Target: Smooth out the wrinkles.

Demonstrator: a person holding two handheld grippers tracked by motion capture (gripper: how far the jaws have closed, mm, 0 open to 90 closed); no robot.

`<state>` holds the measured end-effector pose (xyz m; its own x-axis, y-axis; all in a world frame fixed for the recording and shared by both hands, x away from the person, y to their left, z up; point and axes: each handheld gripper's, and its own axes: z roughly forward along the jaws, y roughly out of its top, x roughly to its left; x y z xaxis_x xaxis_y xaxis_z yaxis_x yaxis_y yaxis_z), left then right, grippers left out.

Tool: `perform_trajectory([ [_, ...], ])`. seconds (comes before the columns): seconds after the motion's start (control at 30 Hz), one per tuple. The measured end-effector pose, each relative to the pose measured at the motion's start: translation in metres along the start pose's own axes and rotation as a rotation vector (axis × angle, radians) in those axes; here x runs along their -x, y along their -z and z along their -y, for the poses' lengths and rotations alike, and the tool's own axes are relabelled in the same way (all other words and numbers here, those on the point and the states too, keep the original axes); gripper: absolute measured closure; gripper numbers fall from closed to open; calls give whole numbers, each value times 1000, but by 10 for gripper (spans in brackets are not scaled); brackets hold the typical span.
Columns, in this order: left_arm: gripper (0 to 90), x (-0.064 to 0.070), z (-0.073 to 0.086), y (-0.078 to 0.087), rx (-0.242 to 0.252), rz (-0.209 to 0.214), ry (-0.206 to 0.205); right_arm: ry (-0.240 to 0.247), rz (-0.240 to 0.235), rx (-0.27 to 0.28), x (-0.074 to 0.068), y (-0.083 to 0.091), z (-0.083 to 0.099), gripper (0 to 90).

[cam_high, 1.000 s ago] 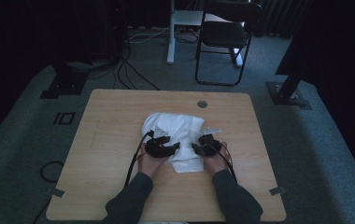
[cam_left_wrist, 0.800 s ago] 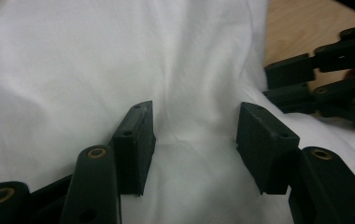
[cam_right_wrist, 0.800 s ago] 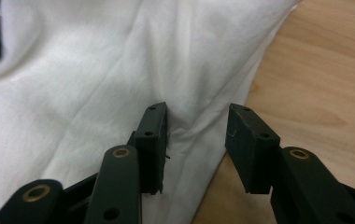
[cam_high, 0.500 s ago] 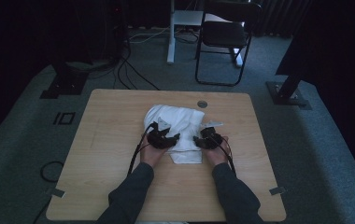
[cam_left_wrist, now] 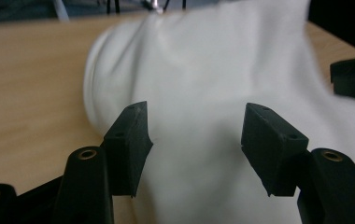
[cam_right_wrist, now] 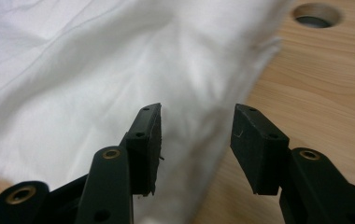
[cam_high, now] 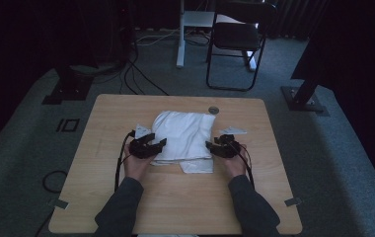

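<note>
A folded white cloth [cam_high: 183,134] lies in the middle of the wooden table [cam_high: 101,197], with a small flap sticking out at its near edge. My left gripper [cam_high: 159,145] is at the cloth's left edge and my right gripper [cam_high: 211,146] at its right edge, both pointing inward. In the left gripper view, the left gripper [cam_left_wrist: 195,112] is open with the cloth [cam_left_wrist: 203,60] just beyond its jaws. The right gripper [cam_right_wrist: 197,112] is also open, over the cloth's [cam_right_wrist: 96,70] edge. Nothing is held between either pair of jaws.
A round cable hole [cam_high: 213,109] is set in the table behind the cloth, also seen as the hole [cam_right_wrist: 316,15] in the right gripper view. A black chair [cam_high: 240,34], stand bases and floor cables lie beyond the table. Bare wood surrounds the cloth.
Both grippers have moved apart, from close together at the cloth's near part out to its left and right edges. The cloth now lies in a more compact fold.
</note>
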<state>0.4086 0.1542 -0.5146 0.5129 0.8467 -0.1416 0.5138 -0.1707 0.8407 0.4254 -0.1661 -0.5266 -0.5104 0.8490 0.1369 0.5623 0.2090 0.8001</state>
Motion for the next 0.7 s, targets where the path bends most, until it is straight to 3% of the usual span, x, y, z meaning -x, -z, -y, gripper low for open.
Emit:
perform_trajectory([
  [0.03, 419, -2, 3, -4, -5, 26, 15, 3, 1, -11, -2, -5, -1, 531],
  [0.07, 419, -2, 3, -4, -5, 26, 15, 6, 1, -31, -4, -11, -1, 545],
  [0.1, 419, -3, 6, -5, 1, 42, 34, 15, -3, -73, -7, -21, 2, 567],
  [0.2, 419, 0, 7, -3, -16, 50, 46, 16, -4, -109, -13, -27, 9, 597],
  [0.37, 419, 11, 15, 7, -37, 68, 29, 3, -21, -105, -17, -18, 22, 603],
  [0.47, 418, 16, 20, 13, -36, 77, 15, 19, -27, -113, -18, -12, 26, 594],
  [0.57, 411, 18, 19, 21, -1, 53, -9, 62, 3, -102, -20, -5, 24, 512],
  [0.63, 396, 18, 16, 33, 59, 19, -5, 45, 20, -50, -17, 5, 20, 461],
  [0.67, 392, 18, 16, 33, 59, 19, -5, 45, 20, -50, -17, 5, 20, 461],
  [0.7, 392, 17, 14, 44, 92, 6, -7, 38, 23, -22, -16, 12, 19, 445],
])
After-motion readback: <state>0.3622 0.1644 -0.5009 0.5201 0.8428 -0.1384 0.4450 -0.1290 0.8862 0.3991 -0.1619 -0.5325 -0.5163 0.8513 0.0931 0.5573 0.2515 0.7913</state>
